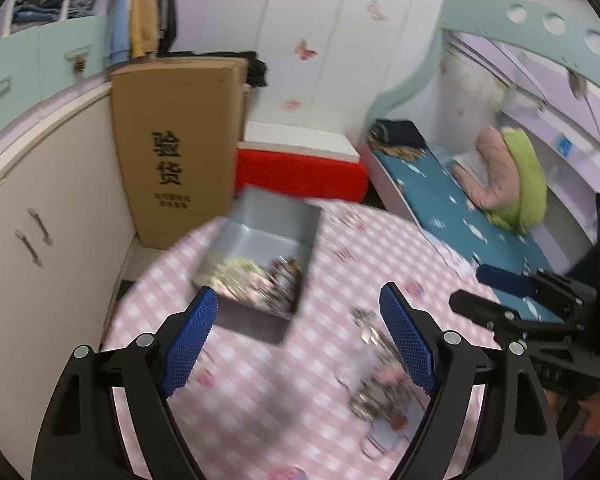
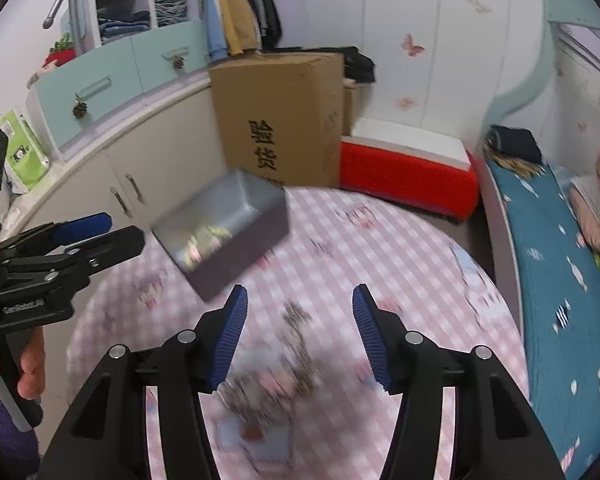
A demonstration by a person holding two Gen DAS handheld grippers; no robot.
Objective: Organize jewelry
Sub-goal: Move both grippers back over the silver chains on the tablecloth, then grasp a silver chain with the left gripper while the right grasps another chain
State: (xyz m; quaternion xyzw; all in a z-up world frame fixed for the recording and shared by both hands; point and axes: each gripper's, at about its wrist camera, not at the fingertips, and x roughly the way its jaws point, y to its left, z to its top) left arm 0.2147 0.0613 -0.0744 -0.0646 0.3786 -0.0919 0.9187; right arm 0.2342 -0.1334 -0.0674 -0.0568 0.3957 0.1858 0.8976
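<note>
Two sets of tongs hover over a round table [image 1: 260, 400] covered in pink-and-white checked cloth. The left tongs [image 1: 296, 344] stand wide open with nothing between their blue ribbed pads [image 1: 190, 344]. Ahead of them and slightly to their left sits a grey open box [image 1: 268, 232], with a blurred heap of jewelry in the box [image 1: 256, 280] at its near end. A loose pile of jewelry [image 1: 376, 376], silvery chains and pinkish pieces, lies on the cloth just inside their right pad.

The right tongs [image 2: 300, 336] are also open and empty. The same loose pile [image 2: 284, 364] lies below and between their pads, too blurred to make out single pieces. The grey box [image 2: 228, 232] sits ahead and to their left. Further left, the left tongs [image 2: 84, 236] appear from the side, held by a hand [image 2: 28, 364]. Beyond the table stand a tall cardboard carton [image 2: 280, 120] and a red-and-white box [image 2: 408, 176].
</note>
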